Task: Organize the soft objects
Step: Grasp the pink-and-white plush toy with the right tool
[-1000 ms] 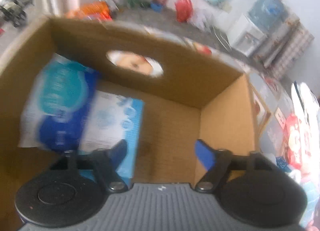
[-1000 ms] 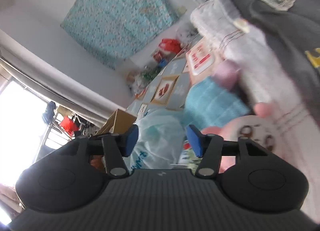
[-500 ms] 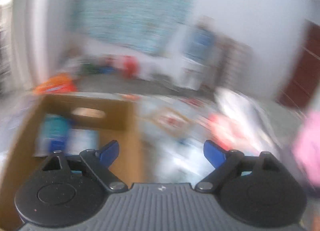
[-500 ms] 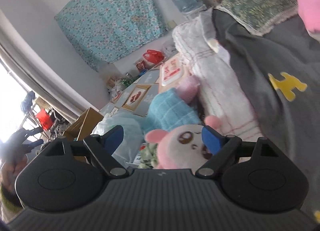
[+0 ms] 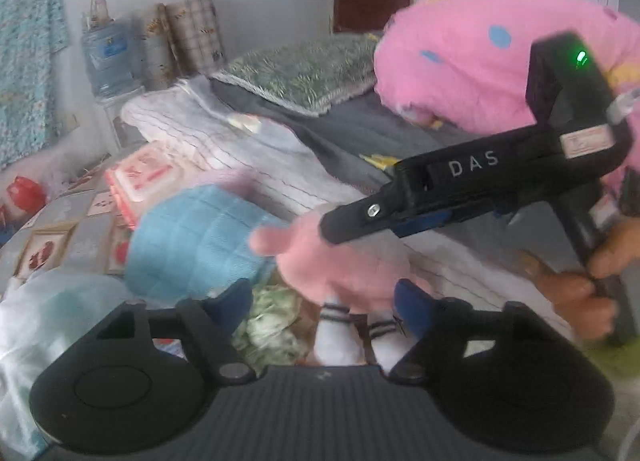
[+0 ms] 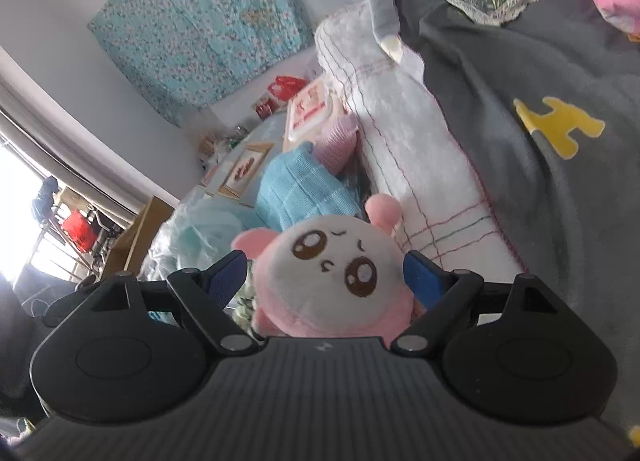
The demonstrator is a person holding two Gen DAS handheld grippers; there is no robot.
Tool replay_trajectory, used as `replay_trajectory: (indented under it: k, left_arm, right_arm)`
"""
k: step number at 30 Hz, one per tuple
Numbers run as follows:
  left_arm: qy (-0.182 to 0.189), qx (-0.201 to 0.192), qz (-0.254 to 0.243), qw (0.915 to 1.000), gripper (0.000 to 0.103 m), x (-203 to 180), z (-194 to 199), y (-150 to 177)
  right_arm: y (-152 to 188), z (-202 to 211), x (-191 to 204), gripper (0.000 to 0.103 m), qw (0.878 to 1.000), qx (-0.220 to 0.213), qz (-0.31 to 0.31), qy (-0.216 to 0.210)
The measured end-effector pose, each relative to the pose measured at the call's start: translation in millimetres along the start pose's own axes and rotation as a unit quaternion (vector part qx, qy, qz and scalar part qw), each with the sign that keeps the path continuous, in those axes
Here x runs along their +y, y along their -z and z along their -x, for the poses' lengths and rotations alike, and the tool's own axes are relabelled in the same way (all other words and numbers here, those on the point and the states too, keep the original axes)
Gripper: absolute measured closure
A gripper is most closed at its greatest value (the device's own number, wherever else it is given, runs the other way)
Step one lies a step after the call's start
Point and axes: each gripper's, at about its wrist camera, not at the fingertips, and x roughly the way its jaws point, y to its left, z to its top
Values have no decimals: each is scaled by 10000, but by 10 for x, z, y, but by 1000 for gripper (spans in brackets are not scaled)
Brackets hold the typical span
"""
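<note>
Pink plush toy [image 6: 336,281]: it sits between the right gripper's [image 6: 326,277] blue fingers [image 6: 226,275], its white face with brown eyes turned to the camera; half a second ago it lay just ahead of them, so the gripper has closed in around it.
Look of the toy: round pink head, small pink ears, and in the left wrist view striped white socks on its legs [image 5: 338,331] — soft, squashy, likely to give under the pads.
Right fingers: spread about as wide as the head, one pad at each cheek; I cannot tell whether they touch or press yet, so the grasp is not yet sure.
Left gripper [image 5: 324,301]: a second ago it looked into a cardboard box with tissue packs; now it faces the bed pile, fingers wide apart and empty, the toy's legs between and beyond them.
What this means: one drop-off looks finished and the next pick is the plush toy — the right side appears to lead.
Beyond the fingers: a blue cloth bundle [image 6: 304,193] lies just behind the toy, to the left-finger side, near a pale plastic bag [image 6: 200,237].
Farther out: a white blanket [image 6: 400,133] and grey blanket [image 6: 540,81] on the bed; the cardboard box [image 6: 136,235] stands well apart, left.
</note>
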Motion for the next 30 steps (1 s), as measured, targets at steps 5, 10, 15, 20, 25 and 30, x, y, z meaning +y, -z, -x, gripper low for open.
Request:
replay_trajectory:
  k: [5,10,15,20,25,30]
  left_arm:
    - [116,45,182,9998,35,34,-156,-41]
    - [125,-46,139,9998,35,-3,-172,-54]
    - [287,-107,329,9990,35,29,-179,-44]
    - [315,-537,345,9975,35,35,74,-29]
    - [98,-1085,337,9935,34,32,543,-54]
    - [-397,-1485,537,9867,34,225,1126,-26]
  right_arm:
    - [3,-84,-40,16,10000,28,11,-17]
    - [-29,-175,-181,14,9994,145,-216,-244]
    - [44,-186,-154,15,9990,22,-264,-357]
    - [54,11,86,18,9992,-253,11,-307]
    - [54,304,614,18,9947,-703,713,-240]
    - [17,373,1317,18,9832,-885,1501,-539]
